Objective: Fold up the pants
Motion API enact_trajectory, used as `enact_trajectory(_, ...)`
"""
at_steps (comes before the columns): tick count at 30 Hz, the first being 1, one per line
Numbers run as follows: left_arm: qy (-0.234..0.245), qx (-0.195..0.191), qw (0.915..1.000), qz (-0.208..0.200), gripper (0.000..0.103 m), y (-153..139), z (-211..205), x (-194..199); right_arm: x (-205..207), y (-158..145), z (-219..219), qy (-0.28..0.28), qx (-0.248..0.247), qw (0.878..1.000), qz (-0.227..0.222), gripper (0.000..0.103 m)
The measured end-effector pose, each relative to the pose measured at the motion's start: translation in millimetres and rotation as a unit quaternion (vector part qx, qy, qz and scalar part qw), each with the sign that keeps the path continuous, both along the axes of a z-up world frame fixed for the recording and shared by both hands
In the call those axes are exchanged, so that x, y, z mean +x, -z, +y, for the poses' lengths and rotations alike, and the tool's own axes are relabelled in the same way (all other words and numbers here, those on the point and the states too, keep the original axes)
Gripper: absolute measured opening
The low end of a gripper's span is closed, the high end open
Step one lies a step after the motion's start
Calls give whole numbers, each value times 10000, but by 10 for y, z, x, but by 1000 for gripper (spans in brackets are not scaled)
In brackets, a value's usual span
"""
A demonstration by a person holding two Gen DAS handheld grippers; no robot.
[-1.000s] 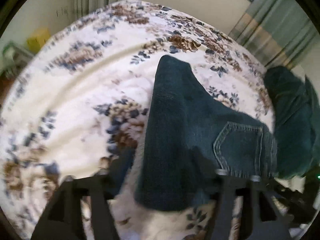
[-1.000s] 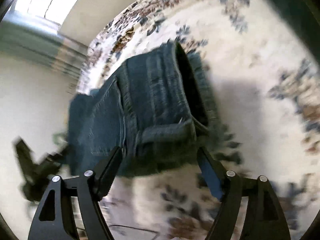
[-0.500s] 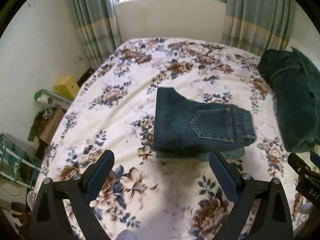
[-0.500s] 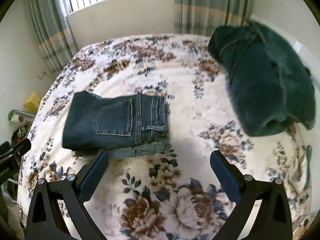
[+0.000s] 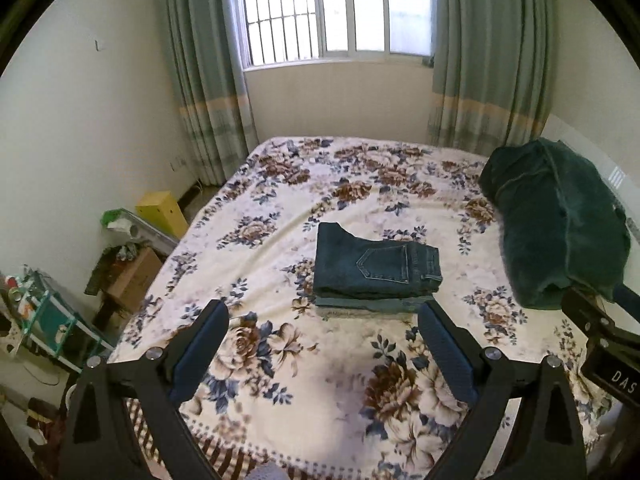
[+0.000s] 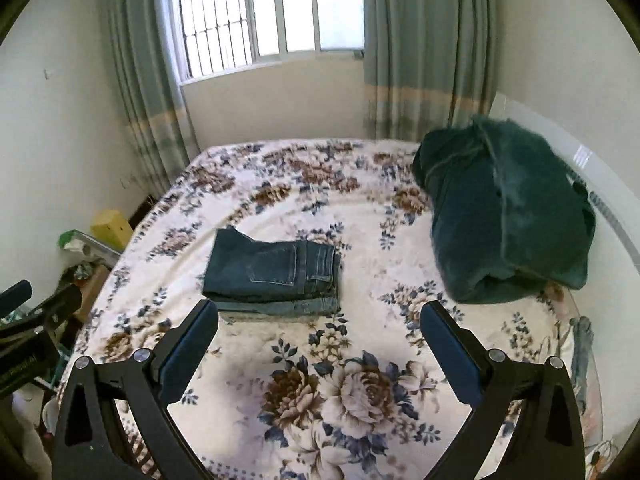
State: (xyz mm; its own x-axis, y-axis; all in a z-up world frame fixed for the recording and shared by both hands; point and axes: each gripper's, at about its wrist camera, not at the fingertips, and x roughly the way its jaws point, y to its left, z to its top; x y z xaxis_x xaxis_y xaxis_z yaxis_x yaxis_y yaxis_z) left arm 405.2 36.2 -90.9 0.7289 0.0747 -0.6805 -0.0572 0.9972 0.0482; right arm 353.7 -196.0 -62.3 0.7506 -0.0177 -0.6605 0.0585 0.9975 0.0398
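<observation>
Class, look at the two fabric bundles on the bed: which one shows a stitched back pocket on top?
The folded blue jeans mid-bed show it. The dark green bundle by the right edge is rumpled, pocketless.

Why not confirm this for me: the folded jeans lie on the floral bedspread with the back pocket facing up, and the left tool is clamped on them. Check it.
One thing is wrong: the left tool is open and holds nothing, well back from the folded jeans, as the left wrist view shows. The rest stands: they lie on the floral bedspread, back pocket up.

Barred window, green curtains, floral bed, daylight.
</observation>
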Motion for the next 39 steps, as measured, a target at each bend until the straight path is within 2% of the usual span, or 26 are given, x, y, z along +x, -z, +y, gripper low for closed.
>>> enact_trajectory(8,-35,-39,9996,-265,97,-491,-65,-710,-1029,-700,-26,-234,-46,9990,-390,103)
enact_trajectory(15,-26,-69,9994,-351,97,-694,-63,-975,-1517,-1069,-44,-253,-44,9980,-576,103)
enact_trajectory(17,-27,-60,9992,-402,103,-731,-57,-1005,-1610,-1155,-49,-253,-20,9977,-624,103)
enact_trajectory(24,-92,-94,9983,-566,103,-806,25,-1116,-1709,-1260,-60,-221,13,9976,-651,103)
enact_trajectory(39,-29,-145,9988,-468,103,-806,72,-1231,-1733,-1272,29,-340,53,9977,-585,103)
